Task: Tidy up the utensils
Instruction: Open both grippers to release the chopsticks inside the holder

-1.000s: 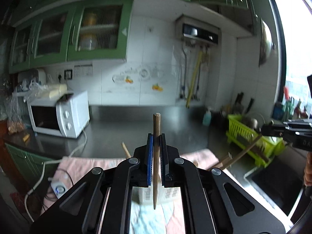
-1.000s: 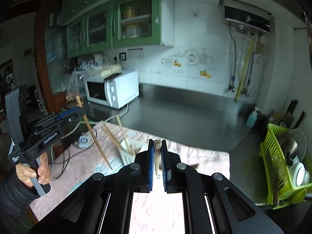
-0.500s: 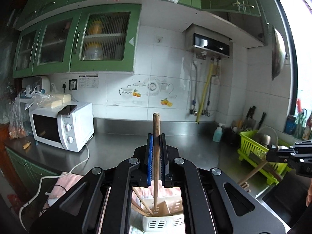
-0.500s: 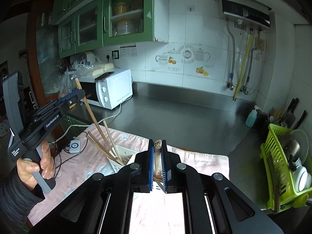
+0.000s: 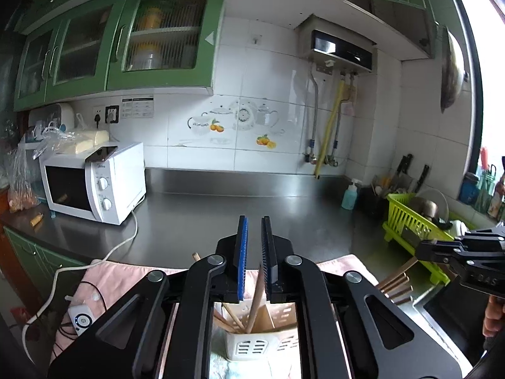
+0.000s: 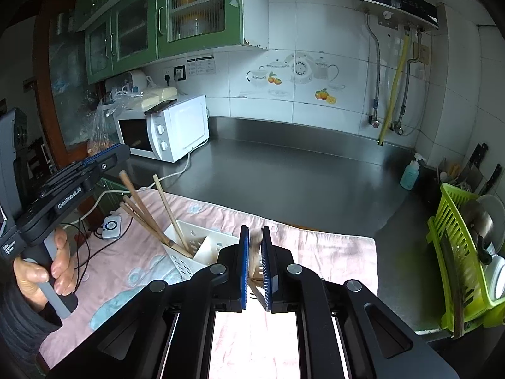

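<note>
holder [image 6: 202, 246] on cloth [image 6: 315, 246] at bench [image 6: 284, 170] front | chopsticks [image 6: 142, 211] in holder | microwave [image 6: 170, 129] back left | dish rack [image 6: 457, 252] right

White tiled walls [image 5: 268, 126] with teapot and orange decals rise behind a dark steel desk [image 5: 240, 218]. Green glass-fronted cabinets [image 5: 126, 38] hang overhead, and a water heater [image 5: 341, 52] with pipes sits beside them. A white microwave [image 5: 94, 183] stands at the left. Daylight pours through the window [image 5: 492, 94] on the right, above a lime dish rack [image 5: 410, 221].
</note>
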{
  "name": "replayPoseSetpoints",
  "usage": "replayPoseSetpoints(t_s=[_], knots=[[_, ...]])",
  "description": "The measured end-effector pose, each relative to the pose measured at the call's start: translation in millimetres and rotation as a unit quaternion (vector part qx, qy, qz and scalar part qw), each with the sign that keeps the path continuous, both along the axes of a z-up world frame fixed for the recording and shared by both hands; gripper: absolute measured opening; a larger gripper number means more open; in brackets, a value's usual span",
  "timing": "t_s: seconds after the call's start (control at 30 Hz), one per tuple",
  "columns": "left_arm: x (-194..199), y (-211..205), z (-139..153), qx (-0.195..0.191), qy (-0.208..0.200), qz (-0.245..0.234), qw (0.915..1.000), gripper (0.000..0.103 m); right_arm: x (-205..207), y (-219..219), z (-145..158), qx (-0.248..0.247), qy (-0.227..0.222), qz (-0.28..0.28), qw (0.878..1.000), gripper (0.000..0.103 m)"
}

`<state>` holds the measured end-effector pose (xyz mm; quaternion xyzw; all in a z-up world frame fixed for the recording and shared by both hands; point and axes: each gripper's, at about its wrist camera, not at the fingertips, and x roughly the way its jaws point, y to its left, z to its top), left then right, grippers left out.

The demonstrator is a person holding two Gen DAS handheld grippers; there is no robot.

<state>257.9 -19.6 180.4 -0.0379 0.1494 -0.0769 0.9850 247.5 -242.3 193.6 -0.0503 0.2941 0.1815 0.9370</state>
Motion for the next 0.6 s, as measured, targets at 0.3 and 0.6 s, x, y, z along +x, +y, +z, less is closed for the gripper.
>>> replayPoseSetpoints(t_s=[0.3, 0.6], knots=[[-42, -1, -12, 0.017, 0.013, -0.006, 0.9997, 0.051, -36, -8, 2, 0.016, -0.026, -0.003, 1.000, 0.028], [-106, 0, -34, 0.029, 0.024, 0.000, 0.9993, 0.087, -100, -11, -22, 0.016, -0.043, -0.003, 0.999, 0.046]])
